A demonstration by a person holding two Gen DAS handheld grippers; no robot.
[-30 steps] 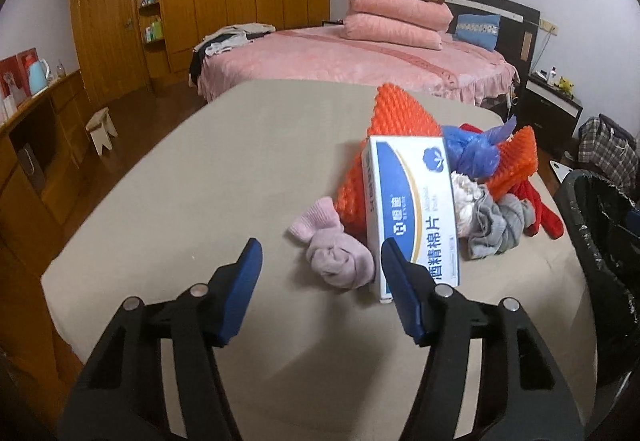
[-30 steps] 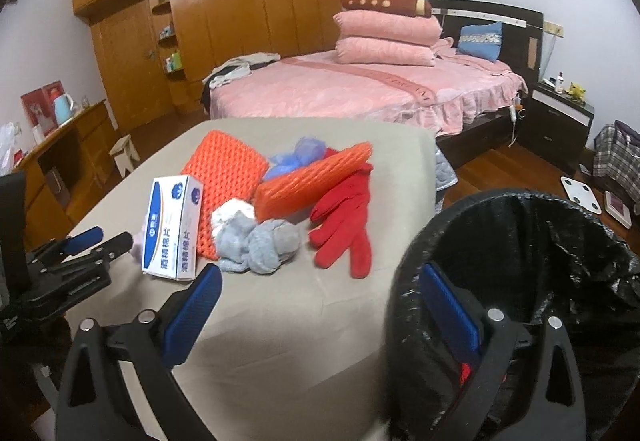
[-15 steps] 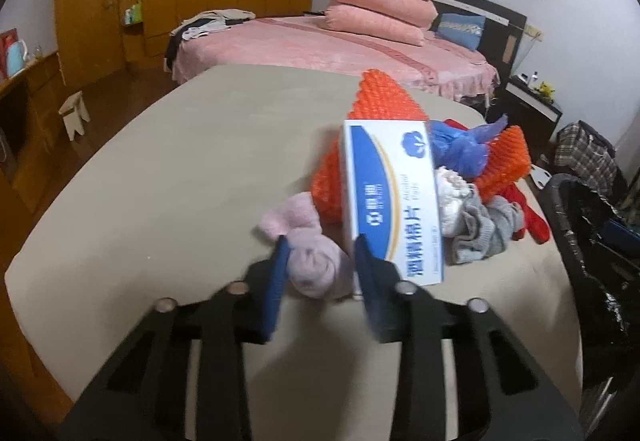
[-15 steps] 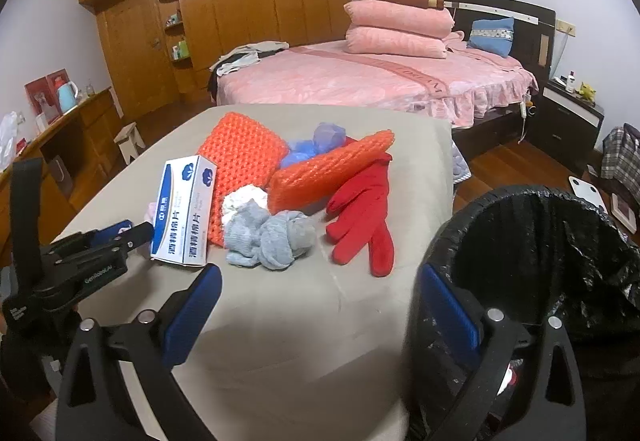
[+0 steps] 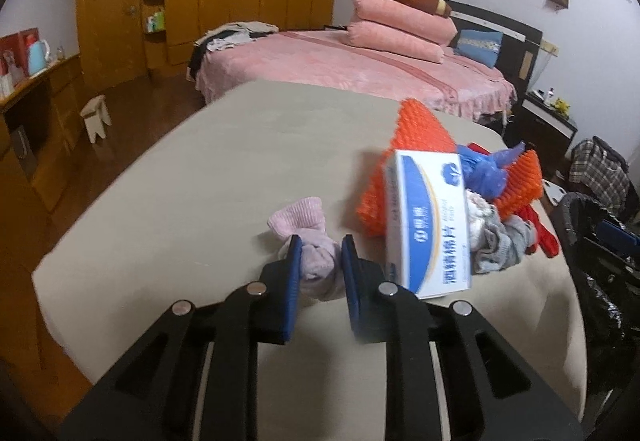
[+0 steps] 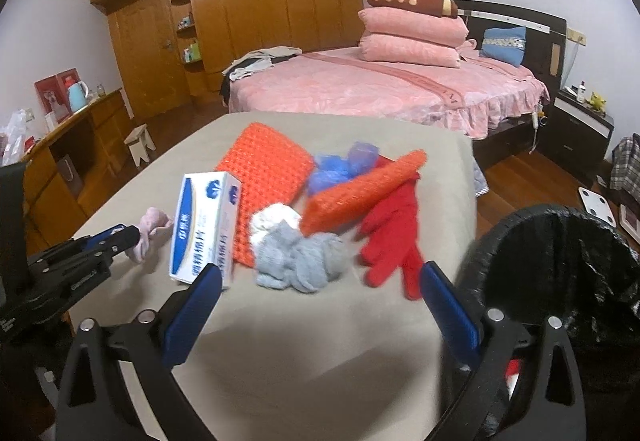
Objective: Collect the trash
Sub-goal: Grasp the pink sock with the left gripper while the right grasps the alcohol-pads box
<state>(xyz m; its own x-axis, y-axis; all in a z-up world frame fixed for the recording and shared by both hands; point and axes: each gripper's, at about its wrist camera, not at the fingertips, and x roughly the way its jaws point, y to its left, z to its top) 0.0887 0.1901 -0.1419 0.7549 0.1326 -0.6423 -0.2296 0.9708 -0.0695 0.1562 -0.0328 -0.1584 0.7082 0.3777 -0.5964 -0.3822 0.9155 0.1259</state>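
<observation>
Step in hand: grasping the first item. The left gripper (image 5: 319,261) is closing on the pink sock (image 5: 310,241), jaws narrowed to a small gap with the bundled sock between the blue pads and apparently pressed by them; the sock rests on the beige table (image 5: 192,177) near its front edge, just left of the white-and-blue box (image 5: 426,225). The right gripper (image 6: 320,305) hangs wide open with nothing in it, above the table's front edge. Rest of the pile sits toward the table's right side: grey sock bundle (image 6: 300,257) by the box, red glove (image 6: 394,237) close to the right edge, two orange mesh pieces (image 6: 264,177) and a blue plastic wad (image 6: 340,165) behind them. The black-lined trash bin (image 6: 560,261) stands just off the table's right edge, mouth open. Next move, as I judge it: finish the squeeze, lift the sock clear of the box, carry it right across the pile and over the bin rim, then release. Risk: soft sock slipping, or nudging the box.
</observation>
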